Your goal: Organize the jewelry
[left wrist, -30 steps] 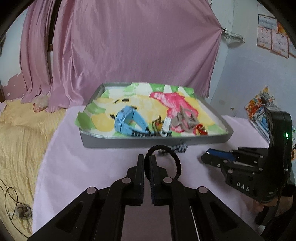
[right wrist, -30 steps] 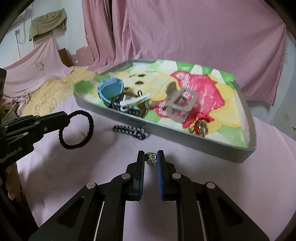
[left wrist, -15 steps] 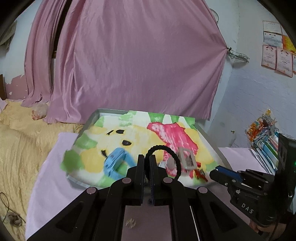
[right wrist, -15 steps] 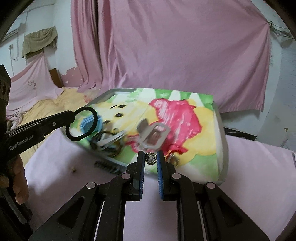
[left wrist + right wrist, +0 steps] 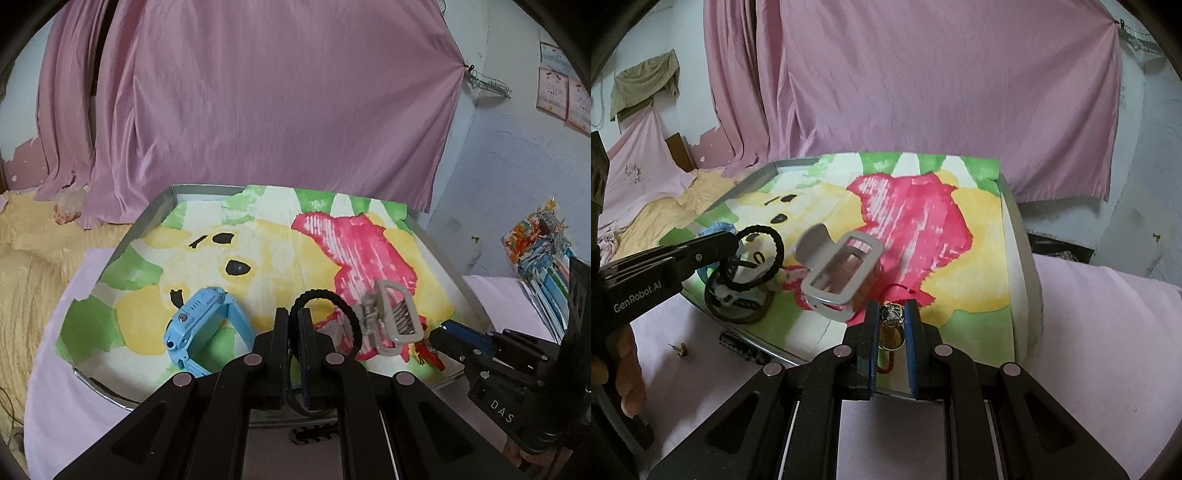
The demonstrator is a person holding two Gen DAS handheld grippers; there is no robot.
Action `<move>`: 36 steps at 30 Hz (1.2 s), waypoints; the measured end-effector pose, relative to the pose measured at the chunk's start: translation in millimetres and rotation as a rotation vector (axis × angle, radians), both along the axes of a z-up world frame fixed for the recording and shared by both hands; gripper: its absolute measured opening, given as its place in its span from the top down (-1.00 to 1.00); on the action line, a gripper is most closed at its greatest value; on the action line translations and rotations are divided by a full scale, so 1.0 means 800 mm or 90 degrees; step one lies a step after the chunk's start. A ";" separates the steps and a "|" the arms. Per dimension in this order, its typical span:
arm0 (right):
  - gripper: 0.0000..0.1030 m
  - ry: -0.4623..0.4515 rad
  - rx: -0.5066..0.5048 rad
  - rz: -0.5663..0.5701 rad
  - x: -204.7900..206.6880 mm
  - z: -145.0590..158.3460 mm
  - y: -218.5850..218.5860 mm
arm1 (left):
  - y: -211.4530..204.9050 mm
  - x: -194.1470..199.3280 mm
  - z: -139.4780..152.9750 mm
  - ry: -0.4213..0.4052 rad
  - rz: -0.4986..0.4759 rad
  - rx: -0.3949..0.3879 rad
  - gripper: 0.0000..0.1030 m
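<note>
Now, at lower centre of the left wrist view, the left tongs [image 5: 292, 332] pinch a black hair tie [image 5: 325, 314] above the tray [image 5: 162, 206], right of the blue watch [image 5: 201, 328]. Further right, low in the right wrist view, the right tongs [image 5: 892, 325] clamp a small ring [image 5: 892, 315] beside the grey hair claw [image 5: 838, 273].

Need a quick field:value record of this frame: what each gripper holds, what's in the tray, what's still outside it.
left gripper: shut on black twisted hair tie, held above the tray
right gripper: shut on small silver ring, over the tray's near edge
tray: grey metal, lined with a painted yellow, pink and green sheet
in tray: light blue smartwatch; grey rectangular hair claw clip; red cord with gold charm
outside tray: black-and-white beaded bracelet by the front wall; small gold stud on the pink cloth
</note>
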State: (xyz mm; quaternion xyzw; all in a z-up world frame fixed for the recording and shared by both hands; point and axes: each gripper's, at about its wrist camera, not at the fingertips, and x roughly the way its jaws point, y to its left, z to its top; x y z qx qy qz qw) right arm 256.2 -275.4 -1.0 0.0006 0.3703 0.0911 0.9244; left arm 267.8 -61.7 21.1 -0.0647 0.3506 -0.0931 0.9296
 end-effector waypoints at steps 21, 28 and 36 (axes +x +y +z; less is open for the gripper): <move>0.72 0.006 0.011 -0.001 0.000 -0.003 0.000 | -0.001 0.008 -0.012 0.031 -0.003 0.005 0.89; 0.28 -0.027 0.020 -0.024 -0.013 0.006 -0.008 | 0.000 0.003 -0.006 0.018 -0.003 0.007 0.88; -0.15 -0.086 0.053 -0.063 -0.042 0.025 -0.023 | 0.002 -0.020 0.008 -0.007 -0.002 0.004 0.67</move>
